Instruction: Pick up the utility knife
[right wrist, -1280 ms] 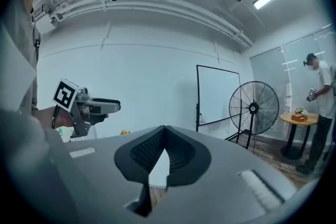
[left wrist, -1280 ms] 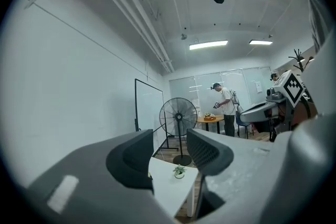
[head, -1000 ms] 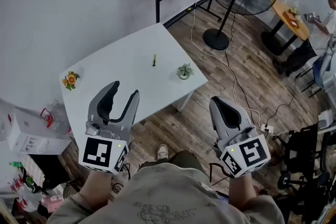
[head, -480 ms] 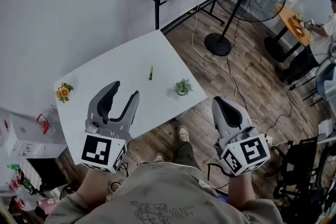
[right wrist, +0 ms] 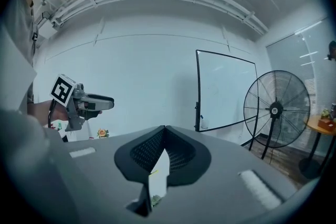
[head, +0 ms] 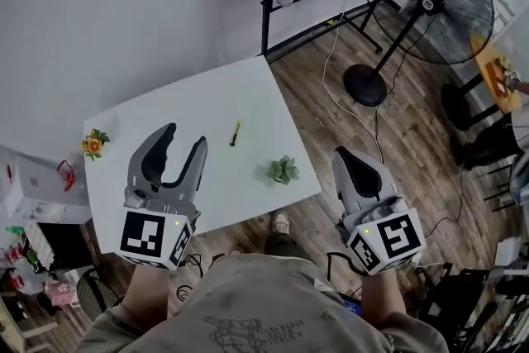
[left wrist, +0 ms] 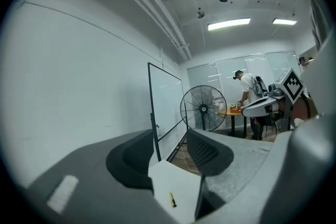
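A white worktop (head: 207,99) is being seen from above, beside a standing fan (head: 430,0). The utility knife (head: 235,133) is lying near the worktop's middle. The left gripper (head: 185,136) is being held above the near edge, jaws wide and empty. The right gripper (head: 351,157) is being held over the floor, jaws closed on nothing.

The dark grey left gripper (left wrist: 170,135) holds its jaws apart, gripping nothing. Through the gap, at 6 o'clock, a small yellow-and-black utility knife (left wrist: 172,200) lies on a white rectangular table (left wrist: 167,178). Beyond, toward 12 o'clock, stand a black-framed whiteboard (left wrist: 167,105) and a black pedestal fan (left wrist: 203,109). At 2 o'clock a person (left wrist: 247,89) bends over a round orange table (left wrist: 237,111).
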{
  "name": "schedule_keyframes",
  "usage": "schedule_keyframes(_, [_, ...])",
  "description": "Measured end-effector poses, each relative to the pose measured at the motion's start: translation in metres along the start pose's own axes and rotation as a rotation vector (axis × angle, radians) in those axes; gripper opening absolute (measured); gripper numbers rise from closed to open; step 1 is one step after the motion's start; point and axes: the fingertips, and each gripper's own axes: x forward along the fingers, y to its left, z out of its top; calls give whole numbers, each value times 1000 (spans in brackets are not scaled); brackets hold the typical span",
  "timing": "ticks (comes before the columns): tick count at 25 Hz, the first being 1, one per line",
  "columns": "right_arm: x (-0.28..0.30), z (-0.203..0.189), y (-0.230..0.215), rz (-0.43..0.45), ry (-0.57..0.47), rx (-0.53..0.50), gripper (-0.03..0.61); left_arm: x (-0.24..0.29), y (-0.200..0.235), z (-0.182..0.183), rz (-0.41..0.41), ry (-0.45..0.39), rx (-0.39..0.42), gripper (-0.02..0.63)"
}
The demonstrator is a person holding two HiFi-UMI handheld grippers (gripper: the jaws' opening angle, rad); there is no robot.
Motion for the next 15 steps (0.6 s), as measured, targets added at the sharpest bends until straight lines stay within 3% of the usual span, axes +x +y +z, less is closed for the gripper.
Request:
schedule_keyframes(7, [50, 3, -43, 152, 14, -23, 28, 29, 3, -1, 157, 43, -23, 196])
schedule_keyframes(15, [80, 2, -47, 266, 24, -36, 28, 29, 0, -9, 237, 81, -52, 196])
